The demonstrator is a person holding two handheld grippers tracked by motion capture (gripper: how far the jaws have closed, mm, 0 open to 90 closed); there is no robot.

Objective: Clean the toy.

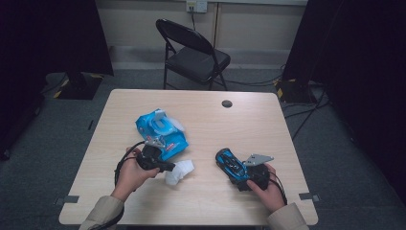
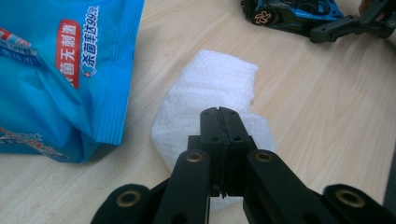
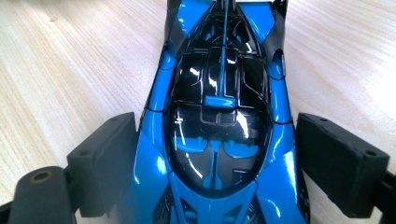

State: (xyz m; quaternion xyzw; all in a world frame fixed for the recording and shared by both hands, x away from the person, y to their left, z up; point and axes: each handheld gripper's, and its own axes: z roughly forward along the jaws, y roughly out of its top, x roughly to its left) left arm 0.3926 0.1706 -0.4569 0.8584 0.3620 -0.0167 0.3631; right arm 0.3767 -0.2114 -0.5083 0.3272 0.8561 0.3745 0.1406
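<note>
While the left gripper (image 1: pixel 168 167) is pinching a white wipe (image 1: pixel 179 171) with its jaws pressed together on the sheet, the right gripper (image 1: pixel 238 168) is clasping a blue toy car (image 1: pixel 231 164) across its body, one pad against each flank. In the high view the car is lying toward the near right corner of the table (image 1: pixel 249 120), its long axis running diagonally, with the free end pointing toward the far left corner and the other end sitting between the jaws near the person's right hand (image 1: pixel 269 189). In the right gripper view the car (image 3: pixel 219 116) is pointing straight away along the jaws, roof up. In the left gripper view it is lying side-on beyond the wipe (image 2: pixel 210 98), one wheel showing. The wipe is resting crumpled on the table near the middle of the near edge, just beside a blue pack (image 1: pixel 160 133), which is lying left of centre with its long axis slanting from the far left toward the near right. The left hand (image 1: pixel 131 172) is resting near the near left corner.
</note>
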